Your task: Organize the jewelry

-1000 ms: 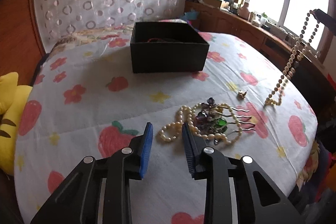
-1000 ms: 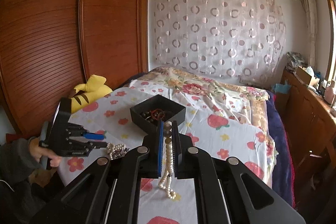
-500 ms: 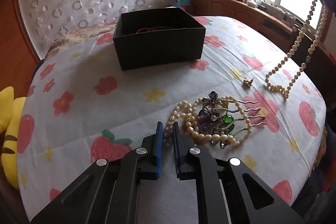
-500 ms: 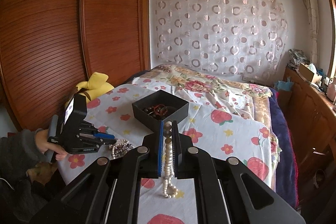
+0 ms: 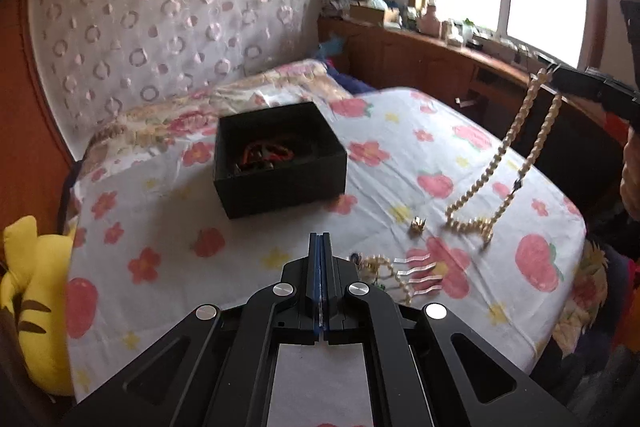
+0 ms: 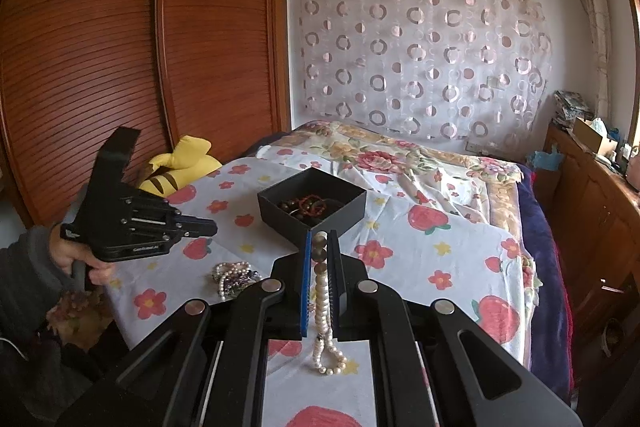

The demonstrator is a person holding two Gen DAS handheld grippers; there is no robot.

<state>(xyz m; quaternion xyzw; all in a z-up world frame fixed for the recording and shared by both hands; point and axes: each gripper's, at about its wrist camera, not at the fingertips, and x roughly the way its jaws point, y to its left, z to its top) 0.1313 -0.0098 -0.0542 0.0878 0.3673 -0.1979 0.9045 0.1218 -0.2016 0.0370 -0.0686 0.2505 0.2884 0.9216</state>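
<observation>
My left gripper [image 5: 321, 238] is shut, blue pads together with nothing showing between them, and it hangs above the bed [image 5: 168, 211]. Just right of its tips, a pearl bracelet [image 5: 378, 263] and a silver hair comb [image 5: 416, 269] lie in a heap [image 6: 234, 273]. My right gripper [image 6: 322, 241] is shut on a long pearl necklace [image 6: 320, 269]. The necklace [image 5: 520, 155] hangs from it, its lower end resting on the sheet. A small gold piece [image 5: 418, 225] lies beside that end. Farther back stands an open black box [image 5: 280, 163] holding red and dark beads [image 6: 308, 205].
A yellow plush toy [image 5: 32, 299] lies at the bed's left edge by the wooden wardrobe [image 6: 120, 67]. A cluttered wooden sideboard [image 5: 420, 55] runs under the window on the right. The person's hand [image 6: 70, 259] holds the left gripper at the bed's near corner.
The left jaws closed fully, and that gripper rose and drew back from the pearl heap, which stays on the sheet. The right gripper held still with the necklace.
</observation>
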